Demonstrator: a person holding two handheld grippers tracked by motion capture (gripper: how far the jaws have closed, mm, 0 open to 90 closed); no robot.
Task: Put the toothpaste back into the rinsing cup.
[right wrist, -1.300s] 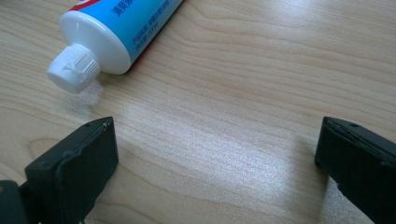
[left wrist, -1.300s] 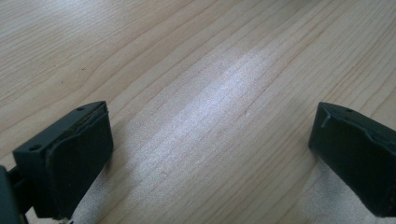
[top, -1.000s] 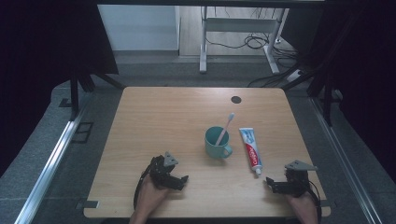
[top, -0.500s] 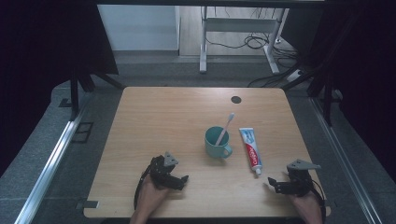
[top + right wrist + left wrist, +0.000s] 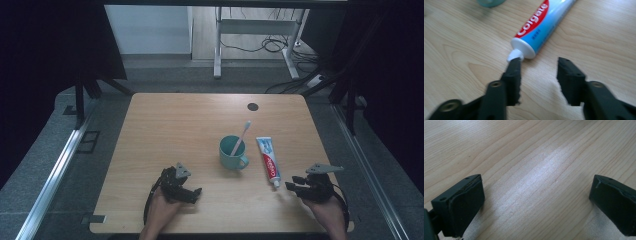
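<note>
On the wooden table (image 5: 165, 130), toothpaste tube (image 5: 267, 159) lies cap toward right tongs (image 5: 294, 183).

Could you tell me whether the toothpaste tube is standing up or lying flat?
Lying flat: the toothpaste tube rests lengthwise on the table, cap end toward the right gripper.

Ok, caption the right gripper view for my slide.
Right tongs, part closed and empty, near the cap end of the toothpaste tube.

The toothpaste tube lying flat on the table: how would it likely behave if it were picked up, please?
The toothpaste tube looks soft-walled, so it would probably dent under a squeeze. Lying flat, it seems unlikely to roll. Its glossy skin may be slippery; the white cap looks stiffer.
</note>
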